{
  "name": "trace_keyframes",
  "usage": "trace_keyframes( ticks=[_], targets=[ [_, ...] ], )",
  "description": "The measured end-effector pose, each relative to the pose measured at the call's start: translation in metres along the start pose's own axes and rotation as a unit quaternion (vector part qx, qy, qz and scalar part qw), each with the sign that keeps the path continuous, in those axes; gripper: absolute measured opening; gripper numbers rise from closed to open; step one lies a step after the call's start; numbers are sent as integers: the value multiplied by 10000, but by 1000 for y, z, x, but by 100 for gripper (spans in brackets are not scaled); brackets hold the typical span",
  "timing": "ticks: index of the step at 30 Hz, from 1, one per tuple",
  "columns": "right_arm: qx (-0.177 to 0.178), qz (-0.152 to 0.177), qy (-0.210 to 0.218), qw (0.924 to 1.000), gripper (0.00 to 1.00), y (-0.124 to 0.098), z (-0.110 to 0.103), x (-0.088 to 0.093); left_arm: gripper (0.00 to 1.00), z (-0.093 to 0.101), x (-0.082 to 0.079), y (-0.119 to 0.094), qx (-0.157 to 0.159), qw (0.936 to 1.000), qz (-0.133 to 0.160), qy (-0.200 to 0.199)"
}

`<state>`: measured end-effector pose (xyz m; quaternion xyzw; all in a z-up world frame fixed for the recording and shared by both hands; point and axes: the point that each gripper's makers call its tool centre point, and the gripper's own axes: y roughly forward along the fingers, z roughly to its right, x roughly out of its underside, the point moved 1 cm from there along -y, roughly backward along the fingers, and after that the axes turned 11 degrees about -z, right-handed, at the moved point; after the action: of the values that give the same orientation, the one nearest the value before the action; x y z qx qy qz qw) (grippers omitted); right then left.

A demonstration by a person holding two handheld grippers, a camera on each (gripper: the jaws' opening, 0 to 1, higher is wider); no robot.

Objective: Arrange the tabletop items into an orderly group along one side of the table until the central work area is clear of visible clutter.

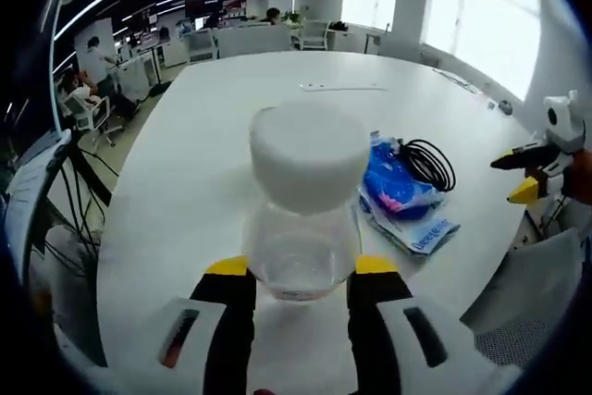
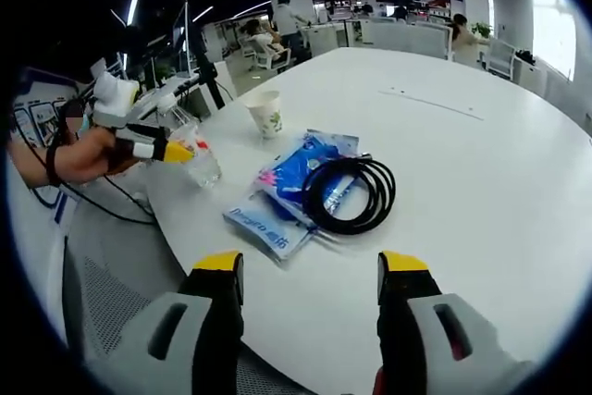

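Observation:
A clear plastic cup (image 1: 301, 261) stands between the yellow-tipped jaws of my left gripper (image 1: 302, 267), which is shut on it near the table's edge. Just behind it is a white paper cup (image 1: 308, 150). In the right gripper view the left gripper (image 2: 171, 150), held by a hand, grips that clear cup (image 2: 202, 166), and the paper cup (image 2: 266, 113) stands beyond. Blue packets (image 2: 294, 182) (image 1: 400, 193) lie flat with a coiled black cable (image 2: 350, 193) (image 1: 427, 164) on them. My right gripper (image 2: 312, 270) (image 1: 518, 178) hovers open near the packets, holding nothing.
The white round table (image 2: 481, 191) stretches far behind the items, with a thin strip (image 2: 435, 104) lying on it. A mesh chair (image 2: 102, 312) sits below the near edge. Desks, chairs and people fill the office beyond.

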<state>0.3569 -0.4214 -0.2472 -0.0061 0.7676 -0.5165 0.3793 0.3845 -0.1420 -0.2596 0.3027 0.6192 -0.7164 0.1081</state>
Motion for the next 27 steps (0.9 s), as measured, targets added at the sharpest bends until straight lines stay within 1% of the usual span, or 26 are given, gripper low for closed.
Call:
trace_keyframes(
  ticks=[3, 9, 22, 27],
  targets=[
    [4, -8, 1, 10000, 57, 0, -1, 0, 37, -1, 1, 0, -58, 10000, 1, 54],
    [36, -38, 7, 10000, 57, -2, 1, 3, 37, -4, 1, 0, -141, 9999, 9, -87],
    [37, -62, 35, 10000, 58, 0, 0, 0, 37, -24, -5, 3, -369, 9989, -27, -300],
    [49, -83, 43, 9999, 58, -1, -2, 1, 37, -36, -11, 7, -452, 9981, -20, -411]
  ],
)
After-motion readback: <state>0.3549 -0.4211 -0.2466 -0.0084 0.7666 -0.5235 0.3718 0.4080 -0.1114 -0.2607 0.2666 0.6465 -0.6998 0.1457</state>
